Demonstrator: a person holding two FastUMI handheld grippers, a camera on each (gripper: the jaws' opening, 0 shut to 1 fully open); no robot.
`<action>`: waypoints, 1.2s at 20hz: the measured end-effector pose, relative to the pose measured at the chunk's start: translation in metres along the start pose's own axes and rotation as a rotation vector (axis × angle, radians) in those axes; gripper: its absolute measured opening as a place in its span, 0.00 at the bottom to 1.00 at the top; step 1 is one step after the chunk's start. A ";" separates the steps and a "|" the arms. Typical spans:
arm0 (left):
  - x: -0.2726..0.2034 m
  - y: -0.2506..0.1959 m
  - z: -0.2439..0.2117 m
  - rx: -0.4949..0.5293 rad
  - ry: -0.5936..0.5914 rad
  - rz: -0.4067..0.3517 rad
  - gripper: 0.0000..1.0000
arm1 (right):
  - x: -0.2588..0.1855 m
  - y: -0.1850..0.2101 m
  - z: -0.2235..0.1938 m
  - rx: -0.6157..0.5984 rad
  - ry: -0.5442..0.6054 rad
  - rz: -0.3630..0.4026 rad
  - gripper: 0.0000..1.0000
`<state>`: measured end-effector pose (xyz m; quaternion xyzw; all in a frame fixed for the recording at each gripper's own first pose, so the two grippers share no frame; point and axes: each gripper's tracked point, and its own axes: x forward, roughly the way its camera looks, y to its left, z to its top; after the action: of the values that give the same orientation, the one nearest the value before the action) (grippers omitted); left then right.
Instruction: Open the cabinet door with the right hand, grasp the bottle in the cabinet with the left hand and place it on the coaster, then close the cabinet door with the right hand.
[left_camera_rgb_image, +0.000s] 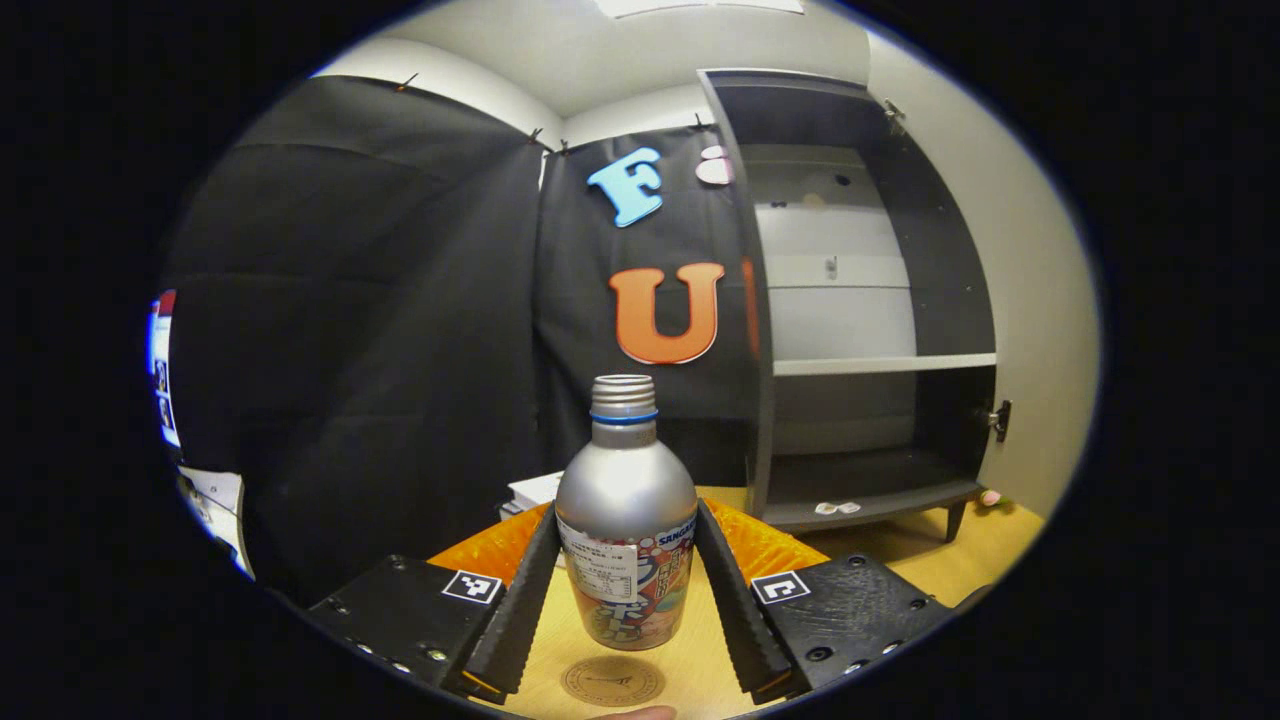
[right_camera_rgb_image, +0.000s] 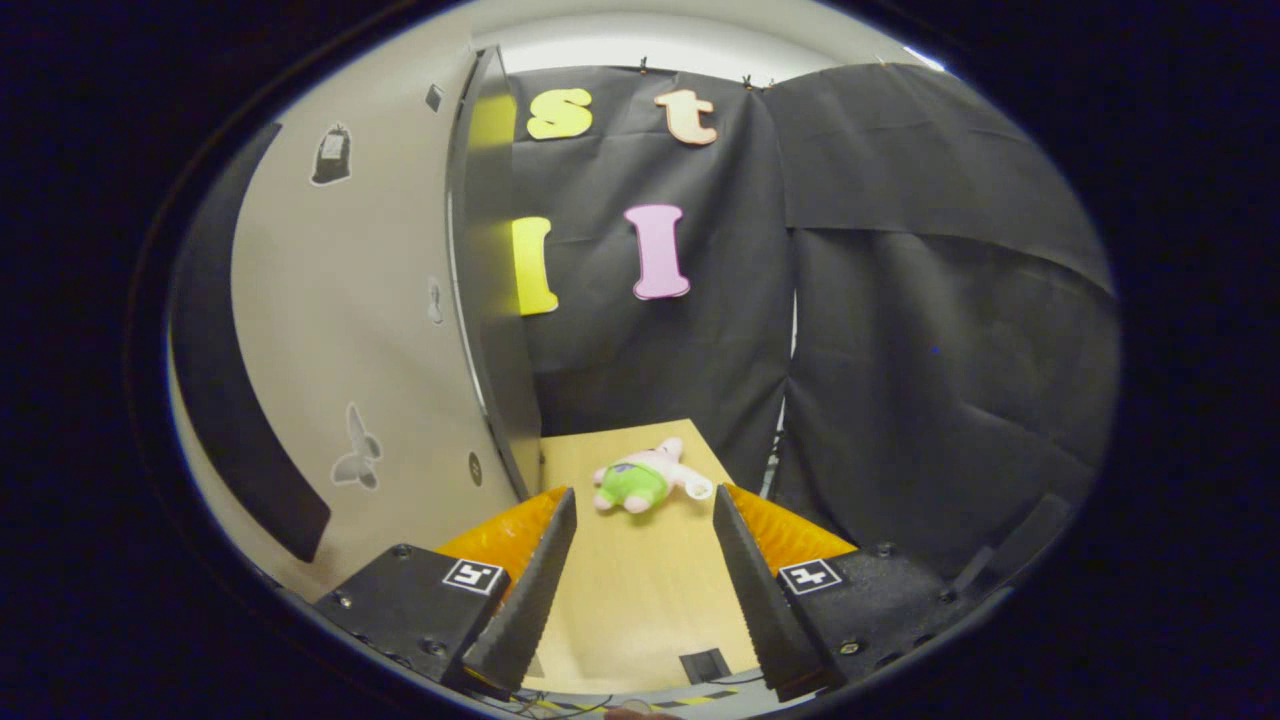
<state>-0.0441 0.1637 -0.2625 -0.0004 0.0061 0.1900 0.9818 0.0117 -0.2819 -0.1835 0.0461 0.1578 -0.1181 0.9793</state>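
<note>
**Bottle held over the table, cabinet door standing open**

Left gripper view: the left gripper (left_camera_rgb_image: 625, 600) has its two fingers closed against the sides of a silver metal bottle (left_camera_rgb_image: 626, 520), one finger on each flank of the lower body, where the printed label wraps around. The bottle stands upright between them, its threaded neck bare of a cap, with a blue ring just under the thread. Nearer than the bottle, at the bottom of the view, a round brown coaster (left_camera_rgb_image: 612, 680) lies flat on the wooden table (left_camera_rgb_image: 900, 550); the bottle's base sits just beyond the coaster's far edge, and whether the base touches the table I cannot tell. To the right and farther off stands the dark cabinet (left_camera_rgb_image: 860, 330), open, with a pale shelf (left_camera_rgb_image: 885, 364) across its middle and a small white item on its bottom board. Its pale door (left_camera_rgb_image: 1020, 300) is swung out at the far right, with a hinge fitting near the lower edge.

Right gripper view: the right gripper (right_camera_rgb_image: 640, 590) has its fingers spread apart with nothing between them, above the table. The cabinet door fills the left side, close by, carrying small stickers, its dark edge facing the camera. Farther off on the table lies a small pink and green plush toy (right_camera_rgb_image: 645, 480), well apart from the fingers.
</note>
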 end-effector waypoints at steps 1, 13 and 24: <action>0.001 0.006 -0.015 -0.008 0.004 0.010 0.76 | 0.005 -0.001 -0.011 0.007 0.028 -0.009 0.86; -0.008 0.008 -0.101 0.014 0.040 0.017 0.77 | 0.029 0.024 -0.043 -0.075 0.106 0.033 0.87; -0.010 0.017 -0.066 0.089 -0.098 0.075 0.90 | 0.036 0.031 -0.070 -0.106 0.150 0.073 0.86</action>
<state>-0.0604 0.1760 -0.3282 0.0526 -0.0336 0.2259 0.9722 0.0322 -0.2504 -0.2595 0.0088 0.2350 -0.0703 0.9694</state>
